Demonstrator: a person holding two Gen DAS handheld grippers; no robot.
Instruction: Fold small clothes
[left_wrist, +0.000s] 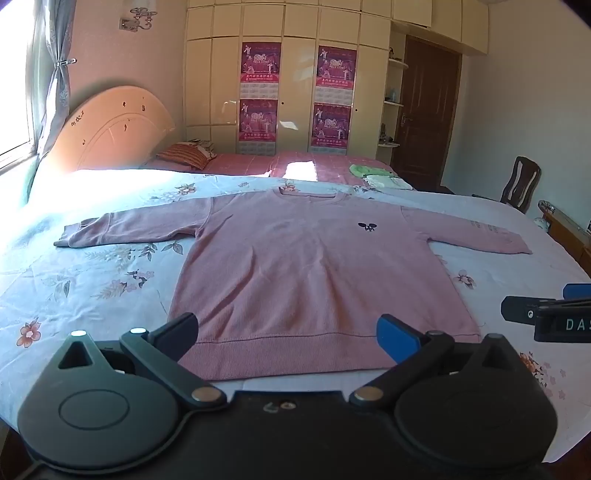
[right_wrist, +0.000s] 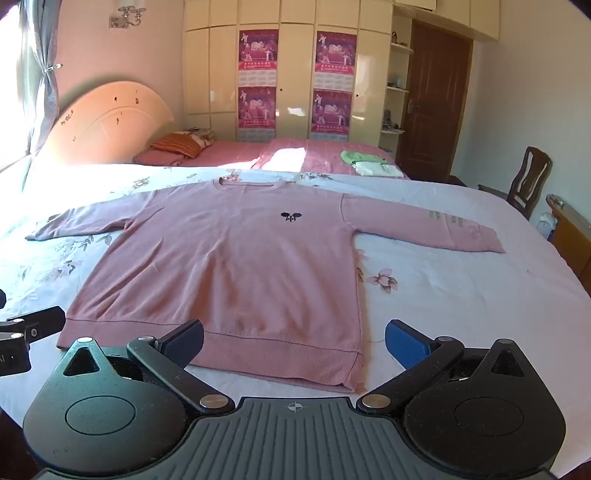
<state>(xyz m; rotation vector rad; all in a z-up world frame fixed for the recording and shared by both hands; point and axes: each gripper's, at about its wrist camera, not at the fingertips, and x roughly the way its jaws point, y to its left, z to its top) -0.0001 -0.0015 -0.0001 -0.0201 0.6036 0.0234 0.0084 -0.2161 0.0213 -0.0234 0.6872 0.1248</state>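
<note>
Soft, light pink knit long-sleeved sweater (left_wrist: 310, 266) flat on floral-sheeted bed (left_wrist: 92, 280), best pinched at ribbed hem corners; left tongs (left_wrist: 288, 334) and right tongs (right_wrist: 293, 341) released, empty.

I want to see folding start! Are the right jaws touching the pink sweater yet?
Cannot tell. In the right wrist view, the right gripper stands open over the pink sweater's hem; no gap or contact shows plainly.

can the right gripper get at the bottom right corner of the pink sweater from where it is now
Probably yes. The right gripper stands open just short of the pink sweater, whose hem corner lies flat on the bedspread between its fingers, with nothing on top or in front.
</note>
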